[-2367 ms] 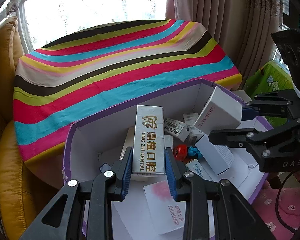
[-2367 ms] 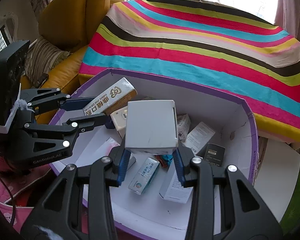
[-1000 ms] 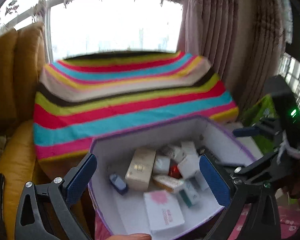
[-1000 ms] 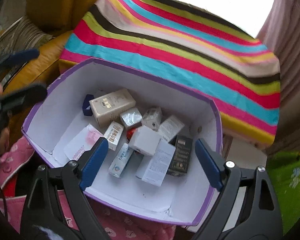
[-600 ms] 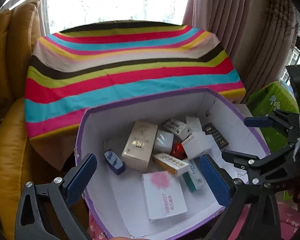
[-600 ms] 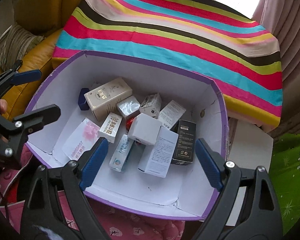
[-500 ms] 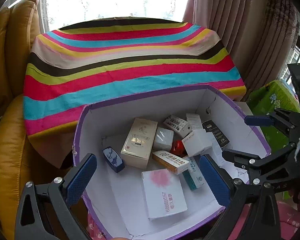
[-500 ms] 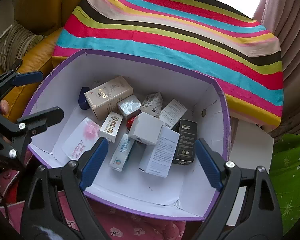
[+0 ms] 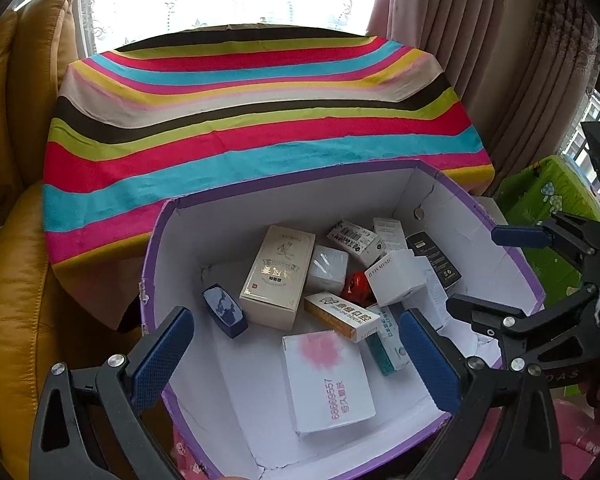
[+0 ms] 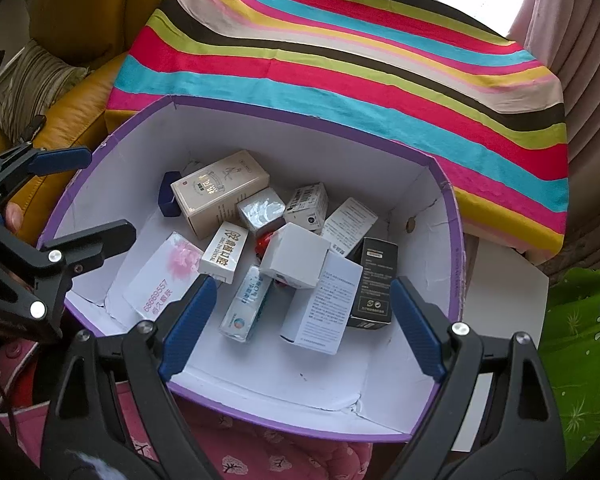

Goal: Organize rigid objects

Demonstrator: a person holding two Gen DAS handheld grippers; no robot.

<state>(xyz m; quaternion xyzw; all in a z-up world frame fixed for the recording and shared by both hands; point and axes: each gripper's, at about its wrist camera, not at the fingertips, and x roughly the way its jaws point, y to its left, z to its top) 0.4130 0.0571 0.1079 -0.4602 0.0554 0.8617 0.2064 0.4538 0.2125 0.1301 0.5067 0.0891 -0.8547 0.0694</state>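
Observation:
A purple-rimmed white box (image 9: 188,248) (image 10: 456,248) holds several small cartons. Among them are a beige carton (image 9: 278,276) (image 10: 220,190), a white cube carton (image 9: 396,282) (image 10: 294,256), a dental carton (image 9: 340,316) (image 10: 224,252), a pink-flowered flat carton (image 9: 326,376) (image 10: 164,276), a black carton (image 10: 372,284) and a small blue case (image 9: 224,310). My left gripper (image 9: 296,350) is open and empty above the box's near side. My right gripper (image 10: 300,320) is open and empty above the box's near edge.
The box stands in front of a table under a striped cloth (image 9: 260,120) (image 10: 340,60). A mustard sofa (image 9: 12,280) is at the left. Curtains (image 9: 500,60) and a green mat (image 10: 580,340) are at the right. Pink fabric (image 10: 260,452) lies below the box.
Both grippers let go of their cartons, the dental carton and the white cube carton, which now lie in the box. Both opened wide and pulled back above the box.

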